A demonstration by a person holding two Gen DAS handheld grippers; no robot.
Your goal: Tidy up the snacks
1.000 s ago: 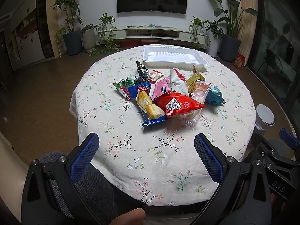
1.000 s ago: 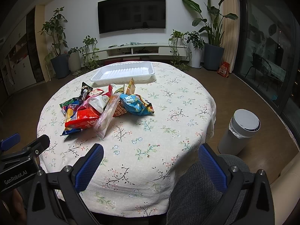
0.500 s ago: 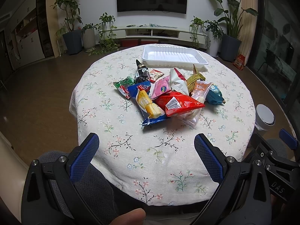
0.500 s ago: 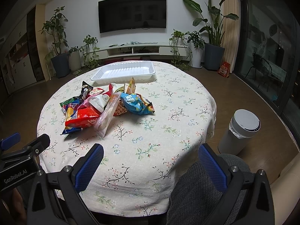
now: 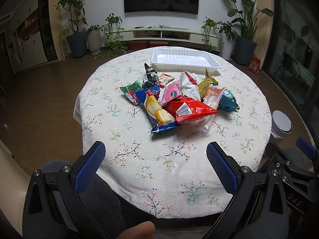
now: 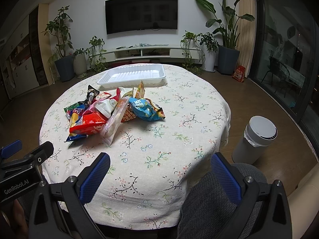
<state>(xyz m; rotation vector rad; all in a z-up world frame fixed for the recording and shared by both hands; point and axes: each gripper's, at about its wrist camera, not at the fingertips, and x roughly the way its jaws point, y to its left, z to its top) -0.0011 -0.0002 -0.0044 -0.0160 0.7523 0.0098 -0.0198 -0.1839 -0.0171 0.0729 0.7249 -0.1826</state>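
A round table (image 5: 139, 159) covered with a flowered cloth is seen from its near edge. A heap of snack packets (image 5: 177, 99) is piled around the middle of the table, slightly towards the far side. Among them, a red packet (image 5: 191, 109) lies at the near side of the heap, partly on top of a yellow and blue packet (image 5: 157, 113) and a clear packet (image 5: 201, 122). A light blue packet (image 5: 227, 100) sits at the right end of the heap, and a green packet (image 5: 130, 88) at the left end. A black packet (image 5: 150, 75) stands tilted at the far left of the heap.

A white tray (image 5: 185, 59) is set at the far edge of the table, just behind the heap, and nothing is seen in it.

The left gripper (image 5: 155, 157) is held above the near edge of the table, its jaws spread wide with nothing between them. The right gripper (image 6: 159, 167) is held likewise over the near edge, towards the right side, its jaws also wide apart and holding nothing. Both are well apart from the packets.

A white bin (image 6: 259, 137) stands on the floor beside the right edge of the table.
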